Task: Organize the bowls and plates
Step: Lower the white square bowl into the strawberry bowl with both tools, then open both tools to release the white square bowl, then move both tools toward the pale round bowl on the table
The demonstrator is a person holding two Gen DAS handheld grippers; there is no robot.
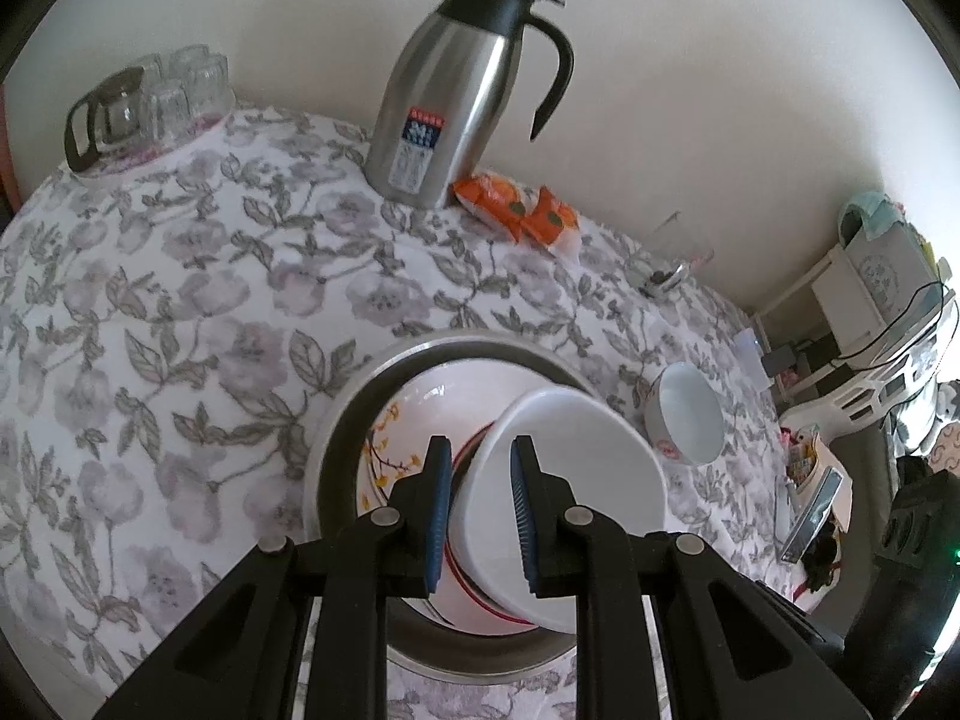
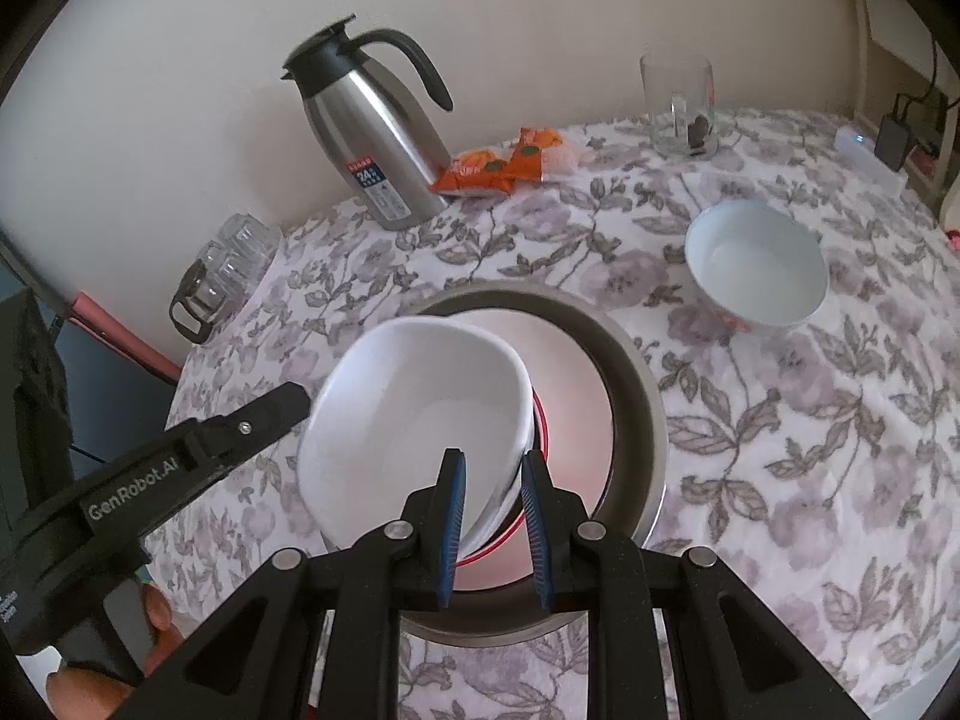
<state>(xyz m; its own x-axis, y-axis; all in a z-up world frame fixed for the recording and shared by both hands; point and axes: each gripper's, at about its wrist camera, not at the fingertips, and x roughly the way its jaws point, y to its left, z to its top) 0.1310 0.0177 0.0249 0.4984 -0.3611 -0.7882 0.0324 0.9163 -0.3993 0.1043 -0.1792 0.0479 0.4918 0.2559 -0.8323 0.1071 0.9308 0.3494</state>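
Table, covered by a cloth printed with grey-mauve flowers and leaves, fills both views. Near its front edge sits a round metal basin; inside it lies a plate with a red rim line and a yellow blossom sprig painted on its left part.

A white bowl is held tilted above the plate, over the basin. The left gripper pinches the bowl's left wall — one blue pad outside, the other inside. The right gripper is narrowed on the bowl's right rim in the same way. In the right wrist view the left gripper's black body reads "GenRobot.AI", and a hand shows beneath it at the lower left.

A steel jug with black lid and handle stands at the far edge by the wall; its label shows "24" above smaller print that is too small to read. Just right of it lie orange snack packets, their print unreadable. A second bowl, white inside with a red pattern outside, stands alone to the right of the basin. A tall glass stands at the far right; upturned glasses and a small glass pot stand at the far left.
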